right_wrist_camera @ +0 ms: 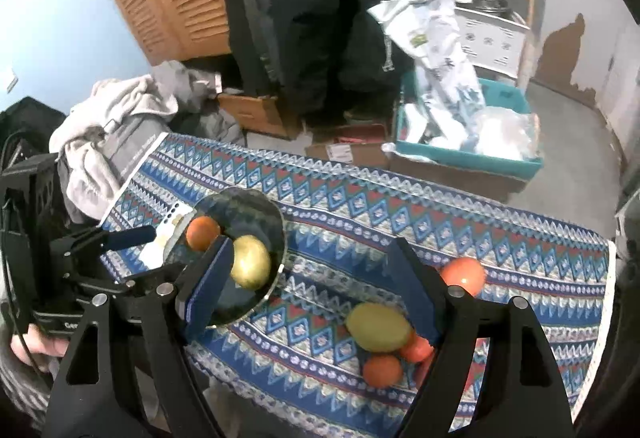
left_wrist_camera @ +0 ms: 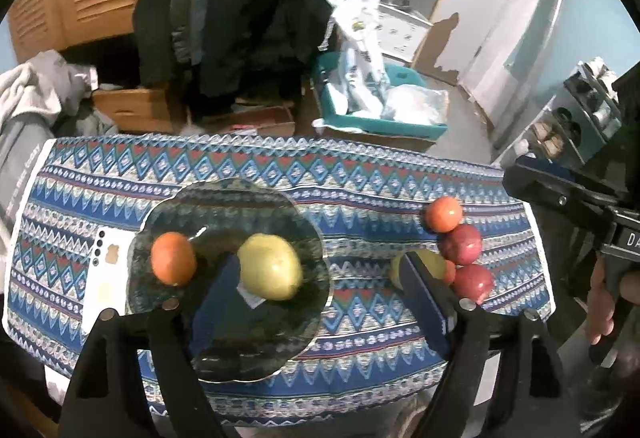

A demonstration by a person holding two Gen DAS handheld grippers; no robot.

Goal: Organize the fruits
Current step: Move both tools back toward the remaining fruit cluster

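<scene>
A dark glass plate [left_wrist_camera: 224,198] [right_wrist_camera: 256,206] sits on the patterned tablecloth and holds an orange fruit [left_wrist_camera: 173,258] [right_wrist_camera: 203,233] and a yellow-green fruit [left_wrist_camera: 271,266] [right_wrist_camera: 251,262]. To the right lies a loose pile: an orange fruit [left_wrist_camera: 443,213] [right_wrist_camera: 463,275], two red apples [left_wrist_camera: 462,244], a yellow-green fruit [left_wrist_camera: 434,263] [right_wrist_camera: 378,327] and small orange fruits [right_wrist_camera: 382,370]. My left gripper [left_wrist_camera: 320,286] is open and empty above the plate's right side. My right gripper [right_wrist_camera: 316,290] is open and empty above the cloth between plate and pile.
A white phone [left_wrist_camera: 106,270] lies left of the plate. The tablecloth [left_wrist_camera: 360,182] covers a small table with edges near on all sides. Behind are cardboard boxes [left_wrist_camera: 136,108], a teal bin [left_wrist_camera: 380,122] with bags, hanging coats and a shelf.
</scene>
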